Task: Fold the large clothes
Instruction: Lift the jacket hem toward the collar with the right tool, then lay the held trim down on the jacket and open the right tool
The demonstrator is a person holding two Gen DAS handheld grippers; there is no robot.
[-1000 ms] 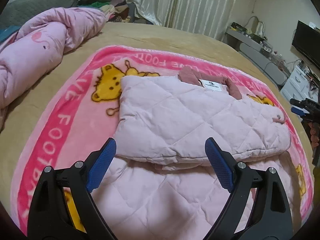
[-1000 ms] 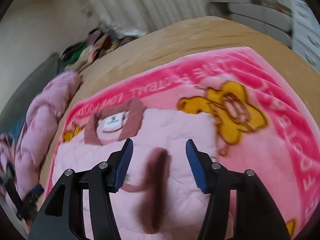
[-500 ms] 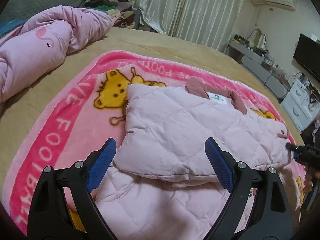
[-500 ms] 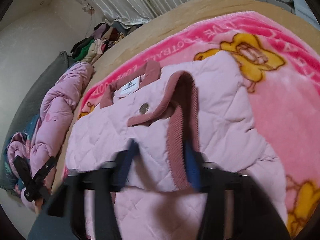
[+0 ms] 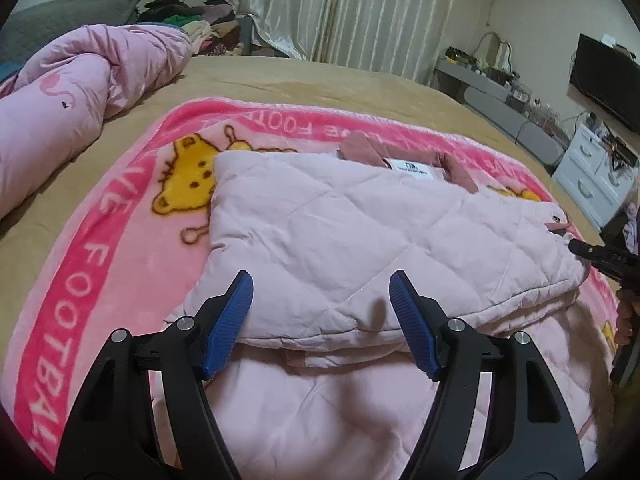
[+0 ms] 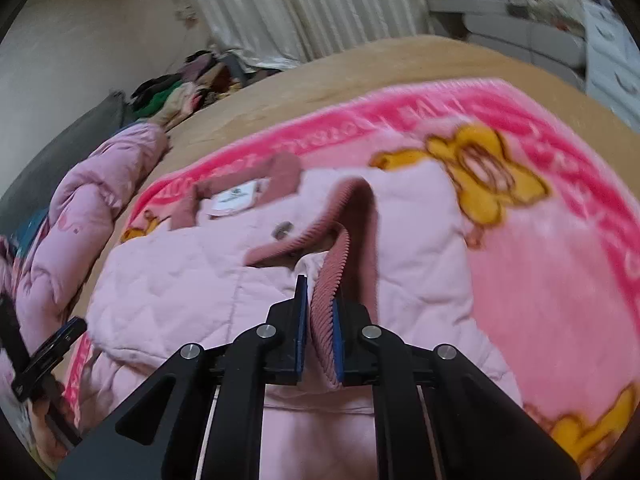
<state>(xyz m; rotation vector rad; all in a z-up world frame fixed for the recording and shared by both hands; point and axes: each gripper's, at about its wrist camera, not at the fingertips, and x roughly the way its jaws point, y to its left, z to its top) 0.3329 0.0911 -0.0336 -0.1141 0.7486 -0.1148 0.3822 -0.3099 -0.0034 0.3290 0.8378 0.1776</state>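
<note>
A bedroom is seen, with pale curtains [image 5: 360, 8] along the far wall and a wide bed [image 5: 320, 84] covered in a tan sheet. A rolled pink quilt [image 5: 76, 100] is heaped at the bed's left side, and a pile of clothes [image 5: 188, 24] is stacked beyond it near the curtains. A bright pink blanket [image 5: 92, 240] printed with yellow bears and white letters is spread over the middle of the bed. On this blanket a pale pink quilted jacket [image 5: 360, 240] is laid, its upper part folded down over the lower part, with a dusty-rose collar [image 5: 360, 148] and a white label [image 5: 412, 168] at the far edge. A ribbed dusty-rose cuff [image 6: 332, 280] is raised from the jacket's right side and is pinched between the blue pads of the right hand-held gripper [image 6: 319, 332], whose jaws are closed on it. The left hand-held gripper [image 5: 320, 320] is held above the near fold of the jacket with its jaws spread wide and nothing between its blue pads [image 5: 228, 324]. A small metal snap [image 6: 282, 230] is seen on the jacket beside the raised cuff.
</note>
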